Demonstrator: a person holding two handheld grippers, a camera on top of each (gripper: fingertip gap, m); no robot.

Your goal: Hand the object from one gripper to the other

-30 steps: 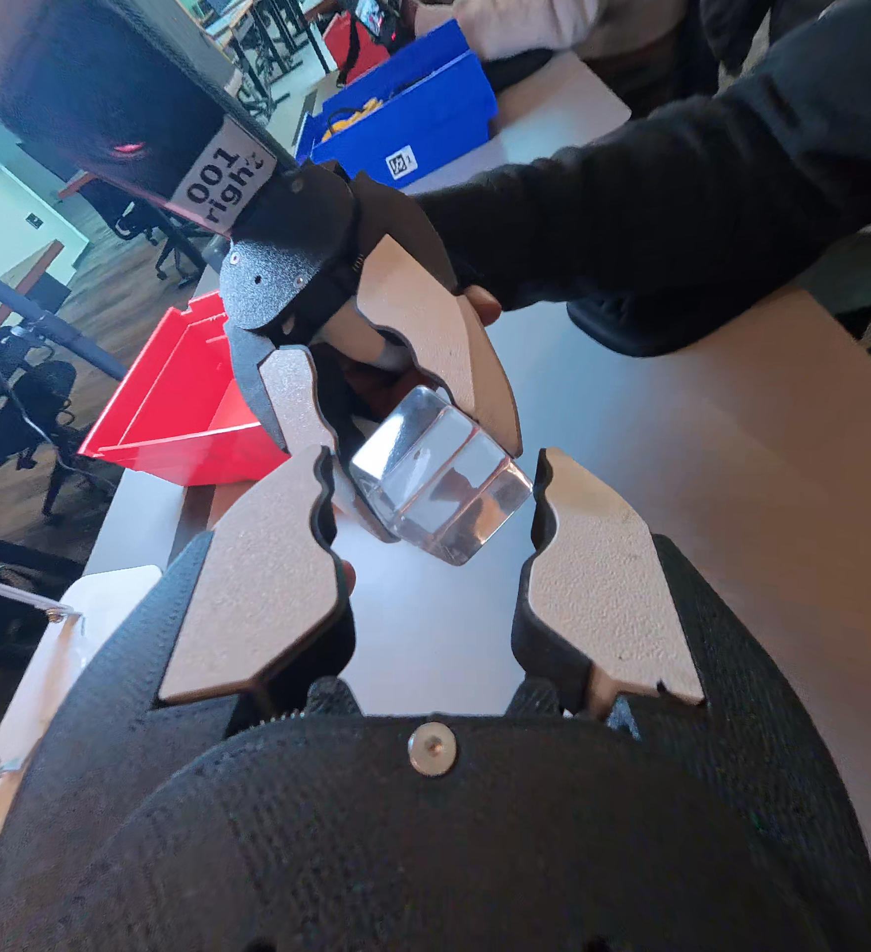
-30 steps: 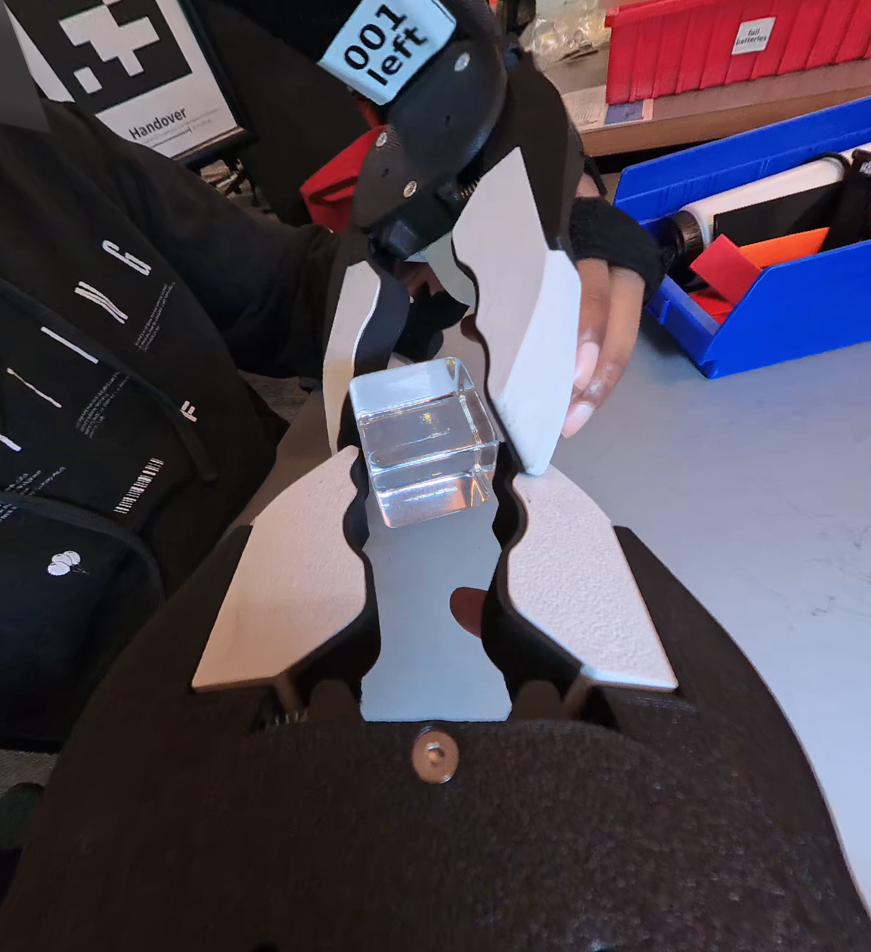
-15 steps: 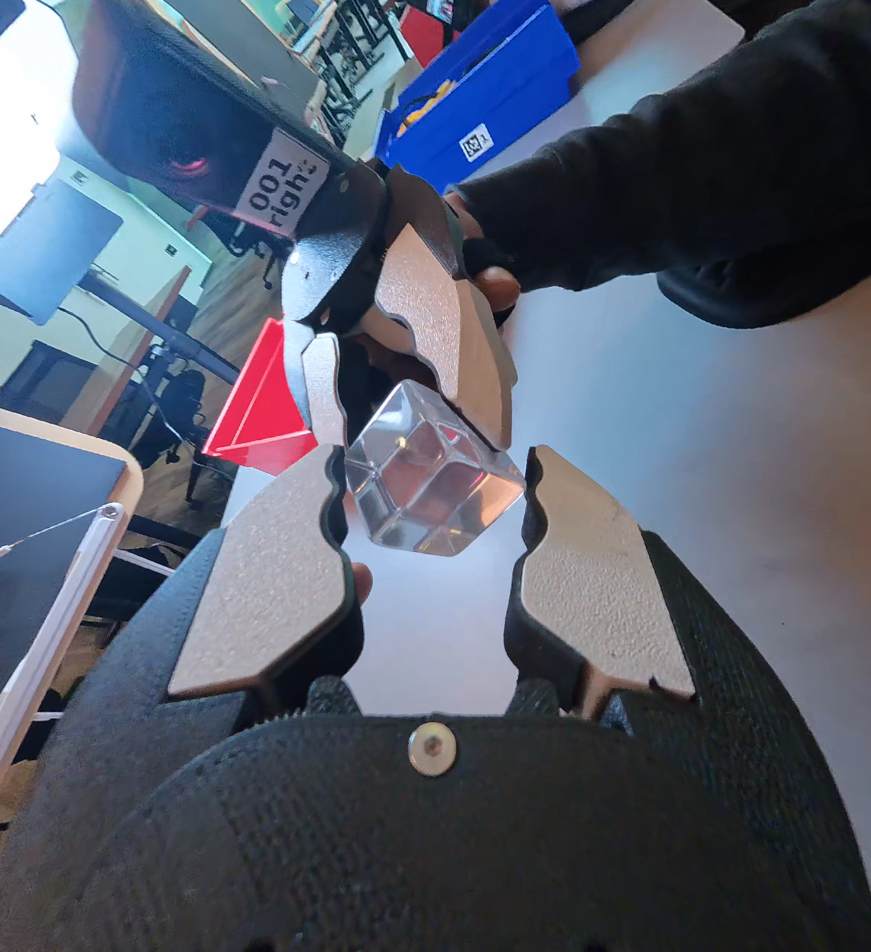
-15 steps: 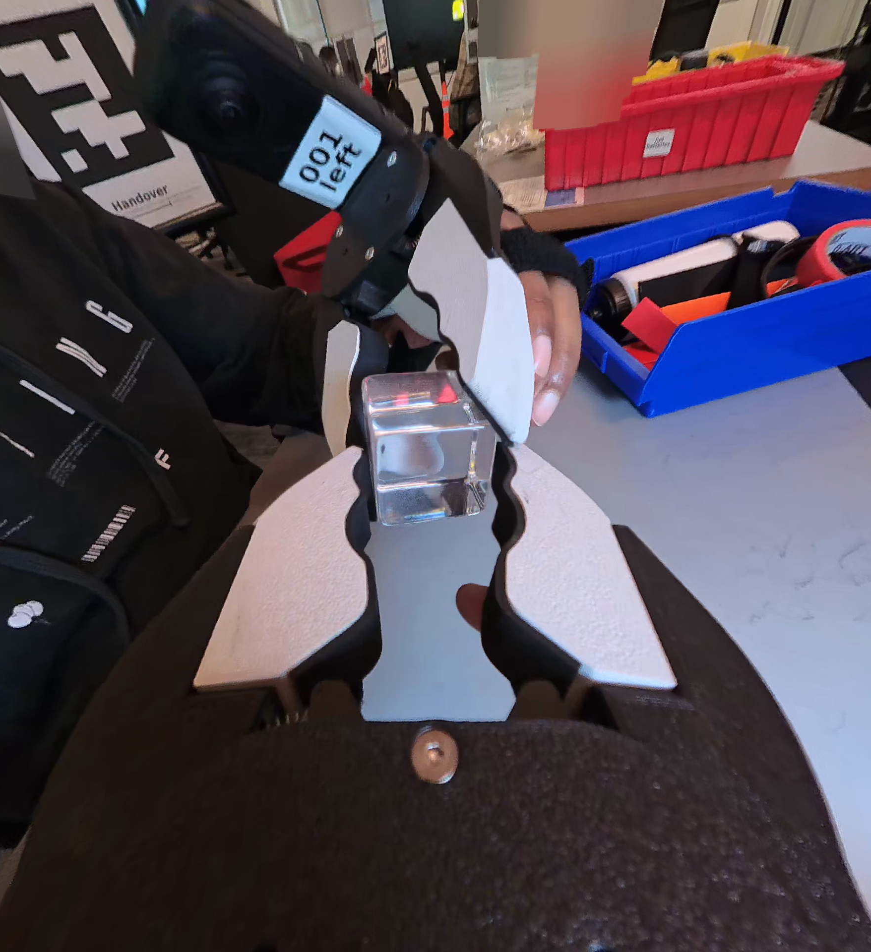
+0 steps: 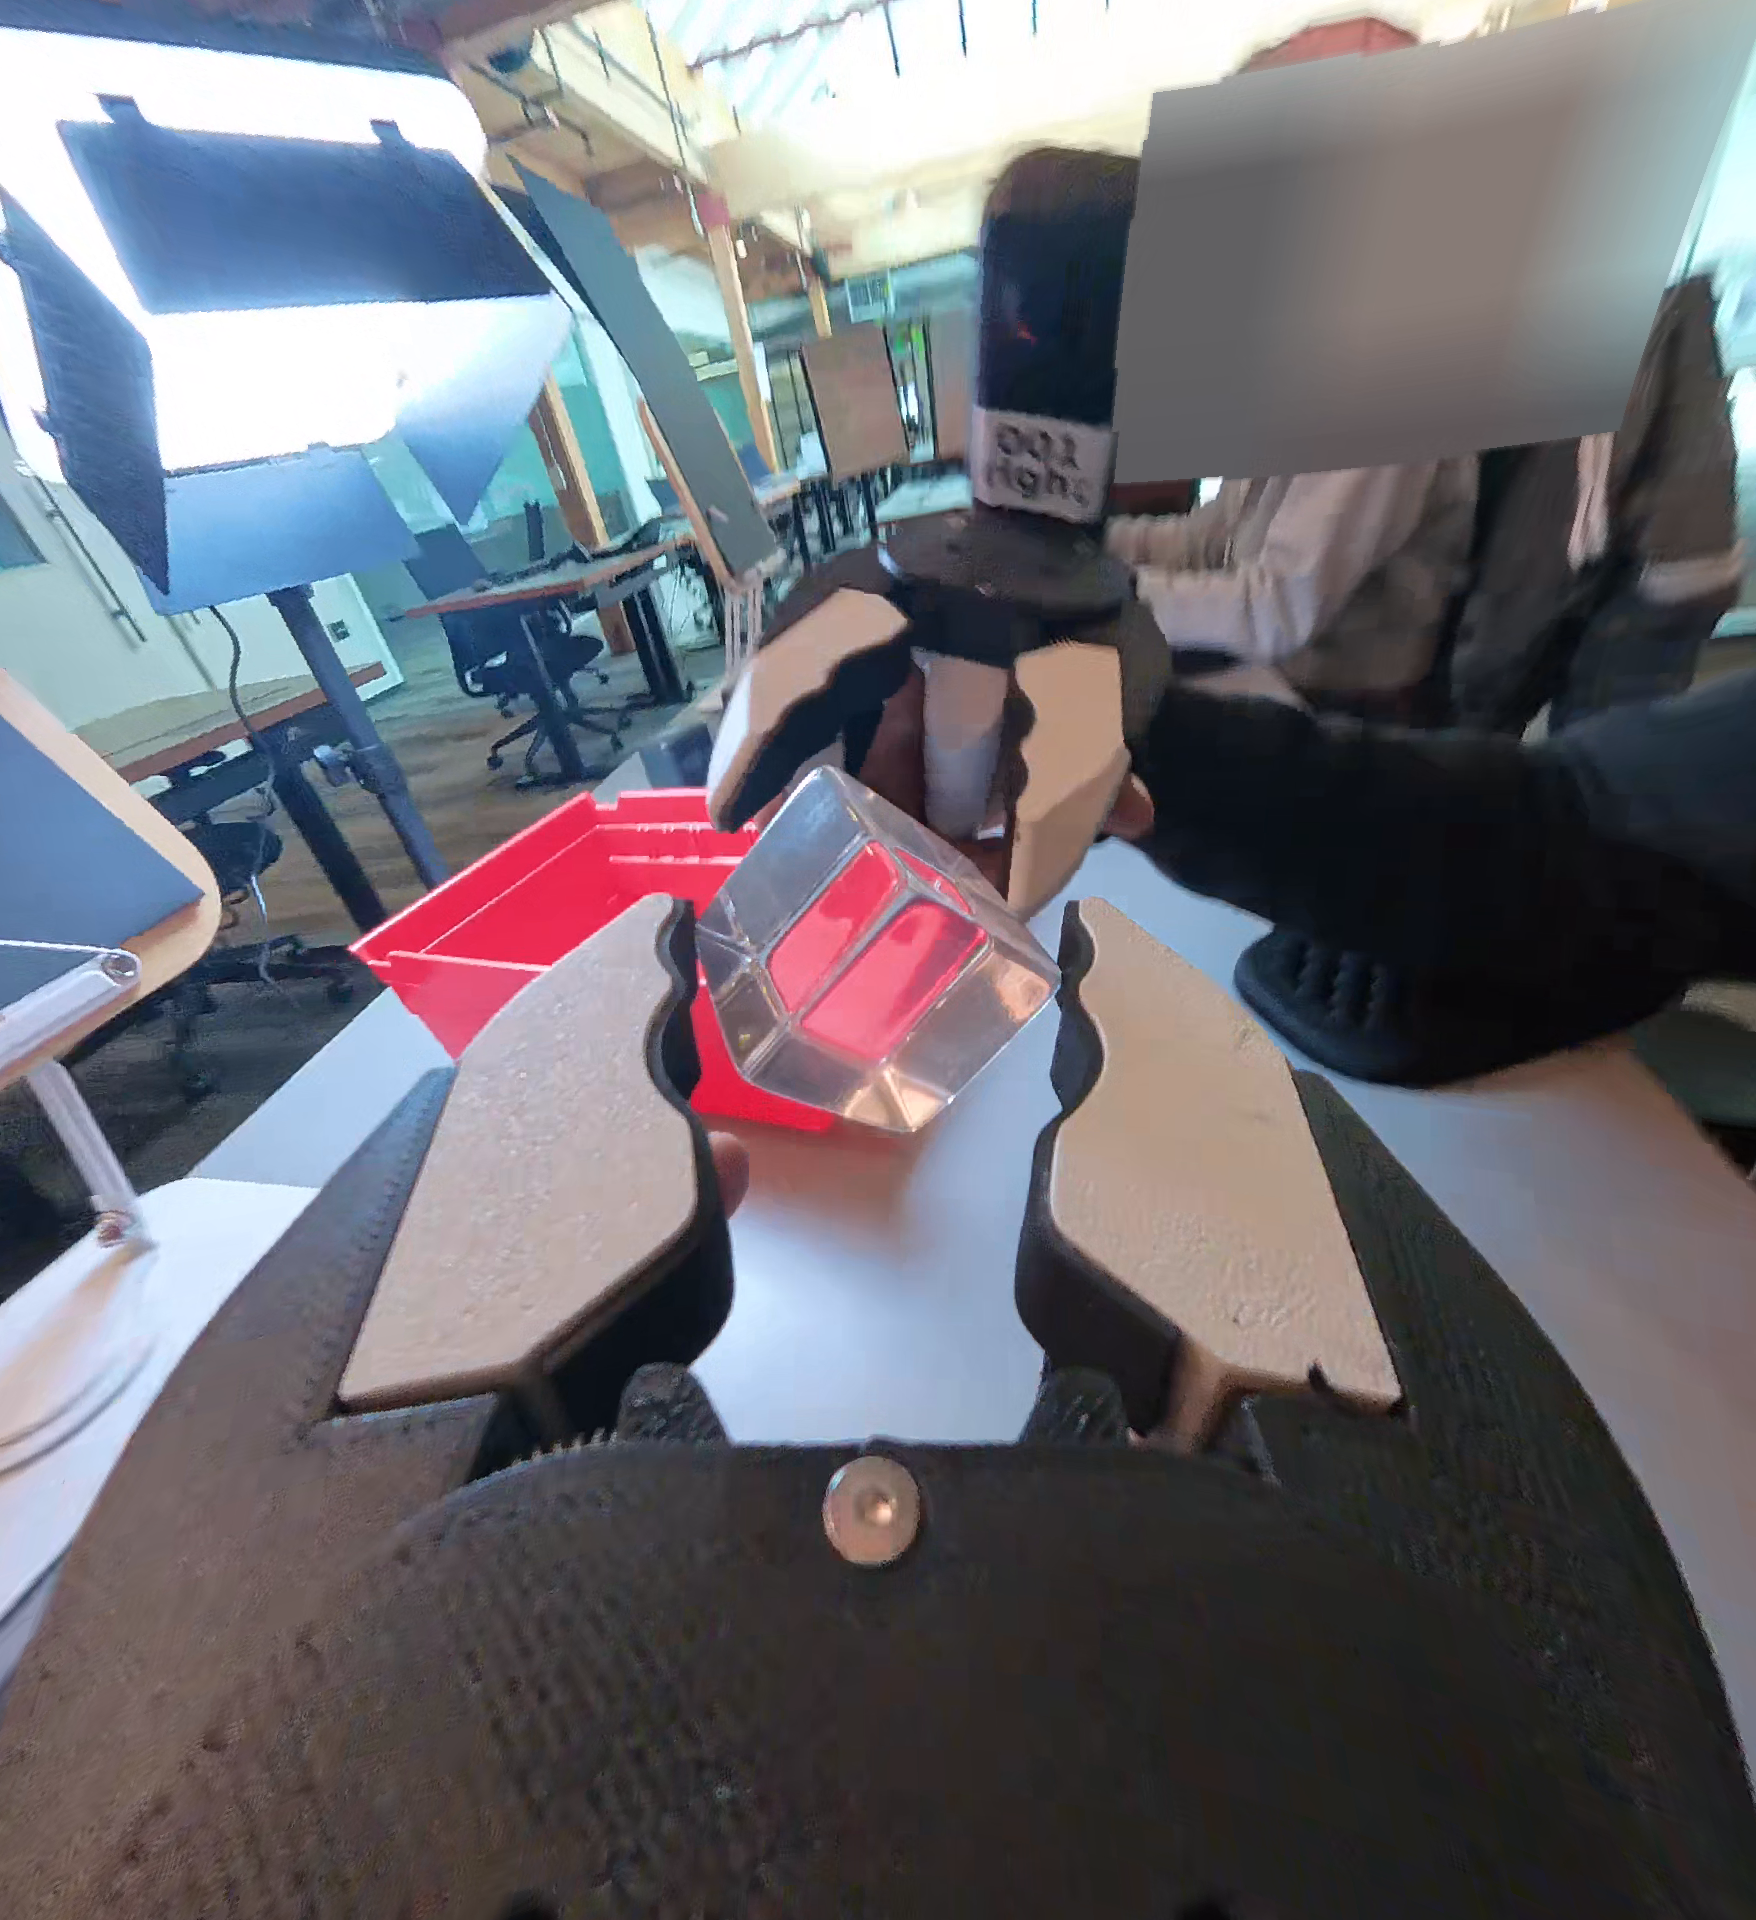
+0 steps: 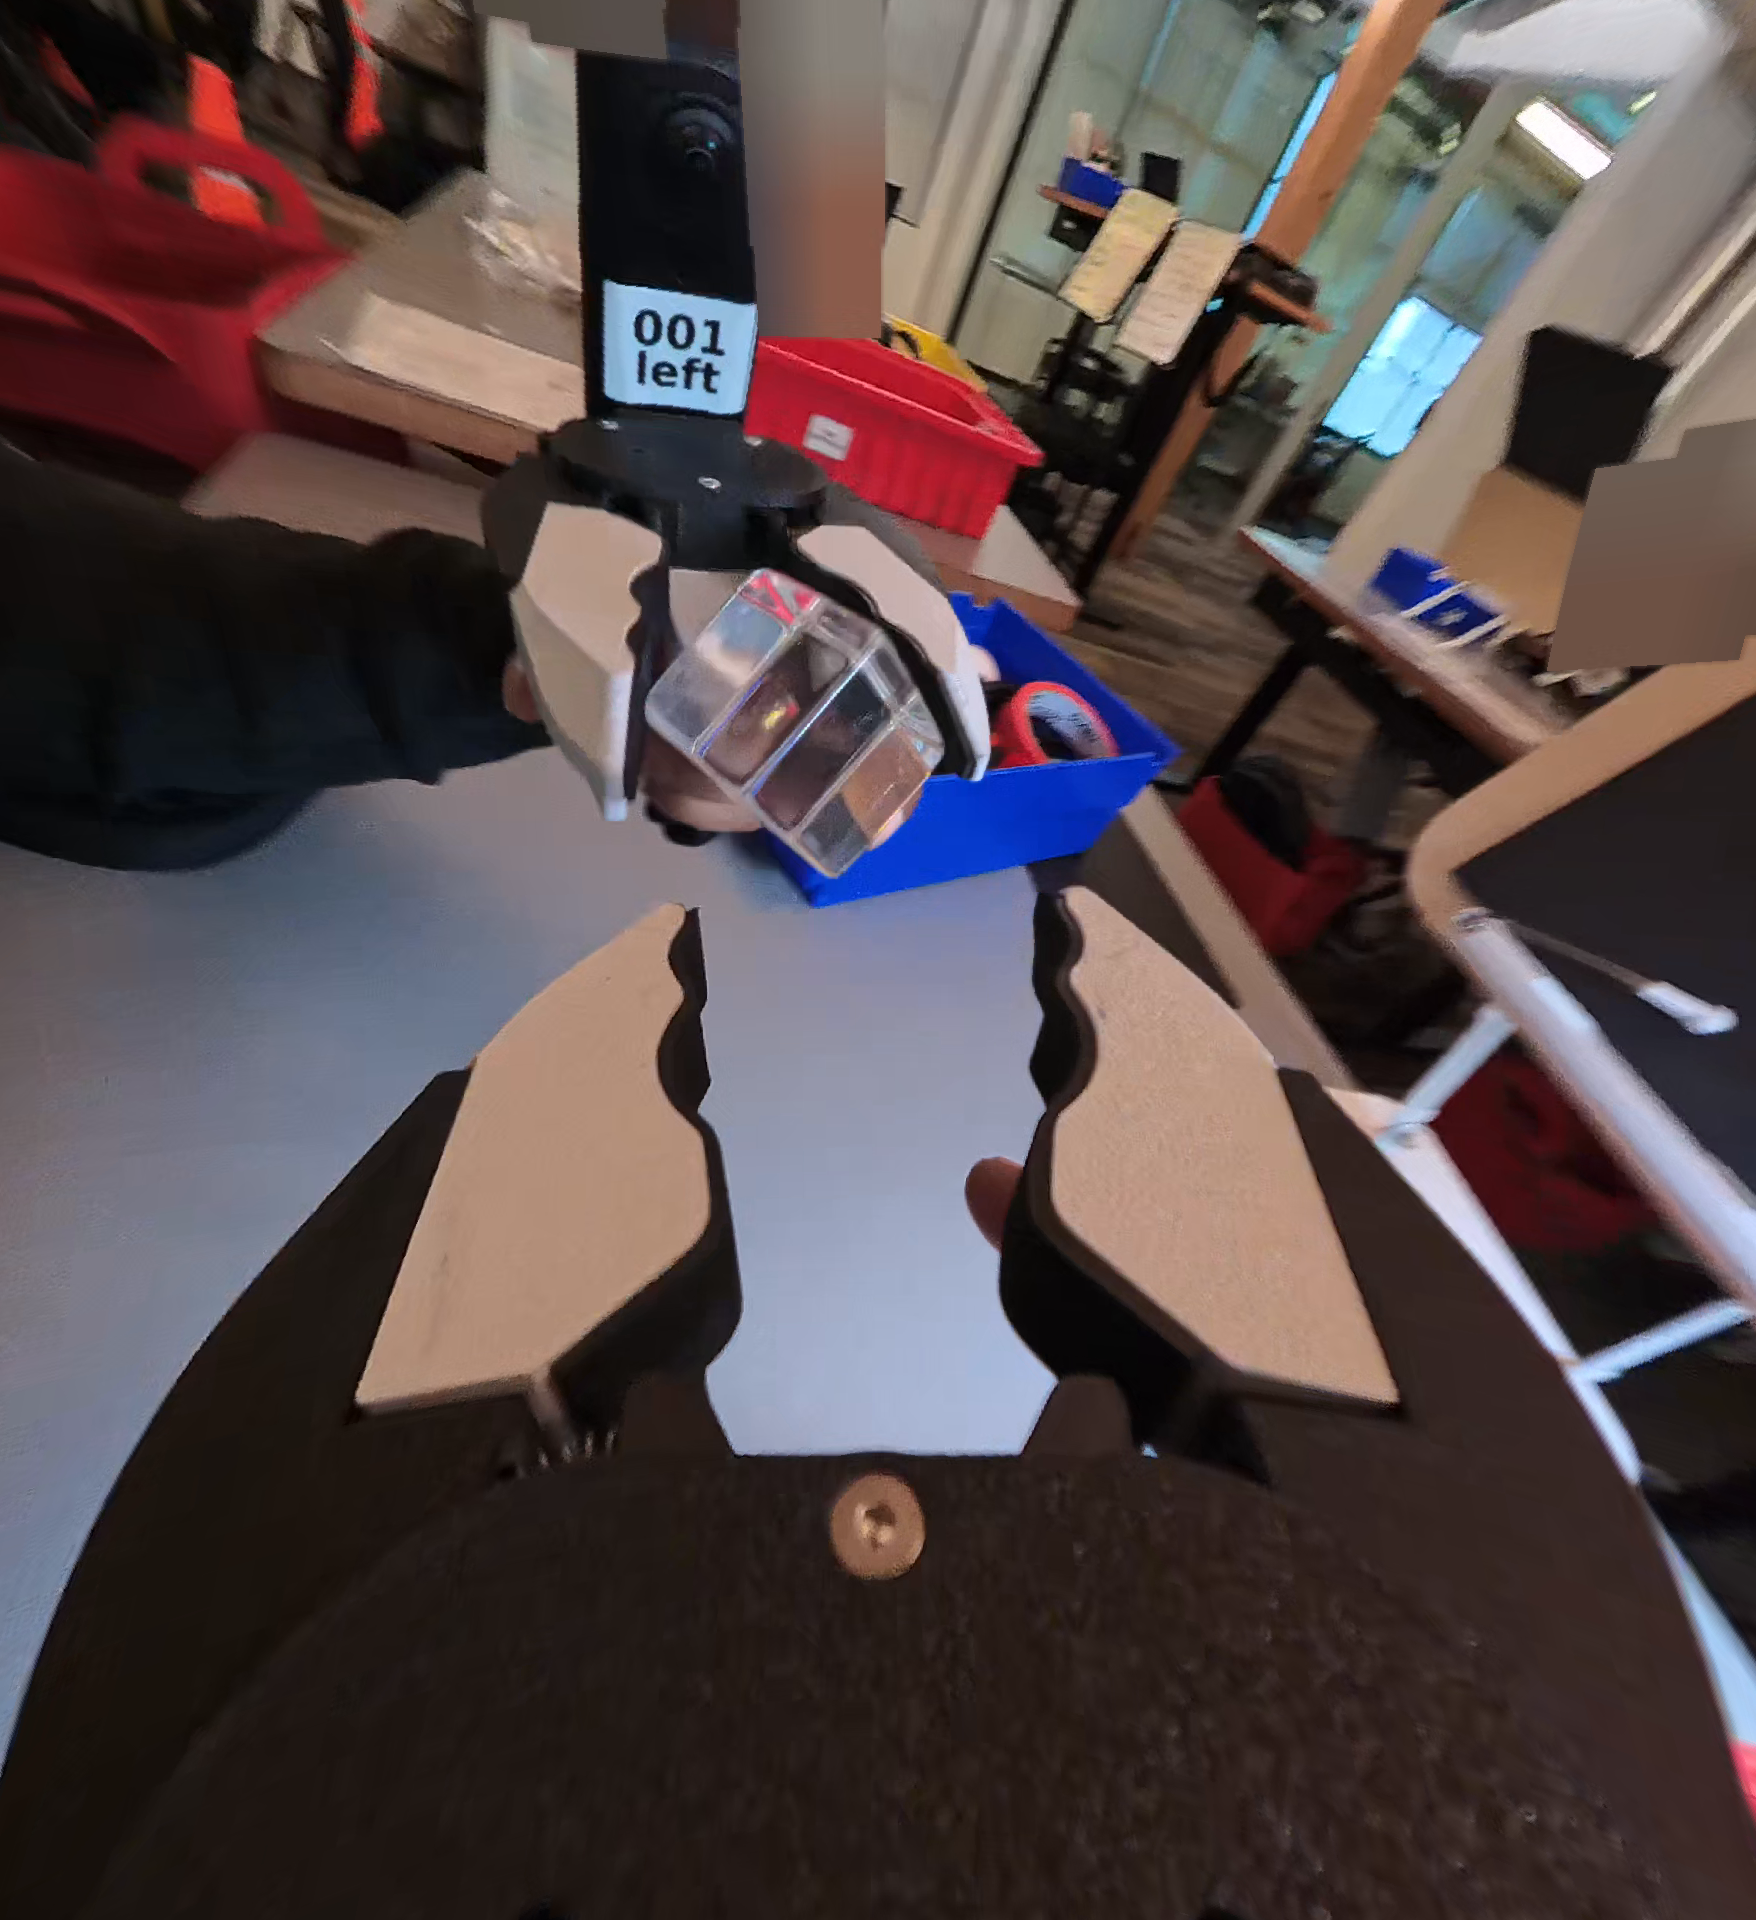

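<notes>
A clear cube sits tilted between the fingertips of my left gripper, which is shut on it above the grey table. My right gripper faces it from just behind the cube, jaws apart and empty. In the right wrist view my right gripper is open with nothing between its fingers. The left gripper shows a short way ahead, holding the cube clear of my right fingertips.
A red bin stands on the table behind the cube. A blue bin with tape rolls stands at the table's far edge. A black sleeve reaches in from the right. A light panel on a stand stands at the left.
The right gripper held the cube with the open left gripper around it. Now the left gripper is shut on the cube, and the right gripper has opened and drawn back.
</notes>
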